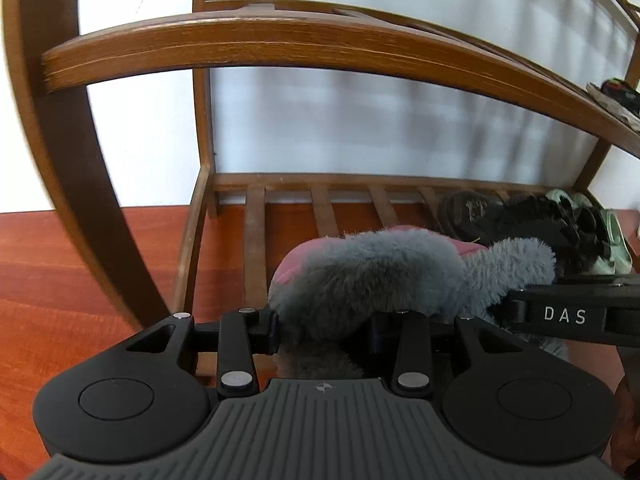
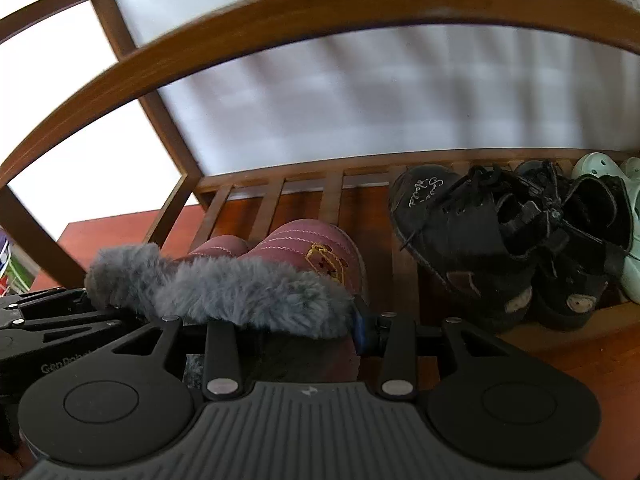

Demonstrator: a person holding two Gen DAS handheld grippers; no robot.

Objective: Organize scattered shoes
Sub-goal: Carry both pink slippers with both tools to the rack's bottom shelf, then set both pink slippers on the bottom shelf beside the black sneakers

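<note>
Two small maroon boots with grey fur cuffs sit side by side at the front of the wooden shoe rack's bottom shelf (image 1: 256, 216). My left gripper (image 1: 324, 328) is shut on the left fur boot (image 1: 368, 276). My right gripper (image 2: 296, 330) is shut on the right fur boot (image 2: 316, 256), whose toe carries a gold emblem. The left boot (image 2: 128, 276) also shows in the right wrist view beside it. The right gripper's body (image 1: 572, 316) reaches in from the right in the left wrist view. The fingertips are buried in fur.
A pair of black lace-up shoes (image 2: 480, 232) and pale green clogs (image 2: 608, 172) stand on the bottom shelf to the right. The upper shelf rail (image 1: 280, 44) arches overhead, with a dark shoe (image 1: 616, 96) on it at far right. Red-brown wood floor (image 1: 60, 272) lies left.
</note>
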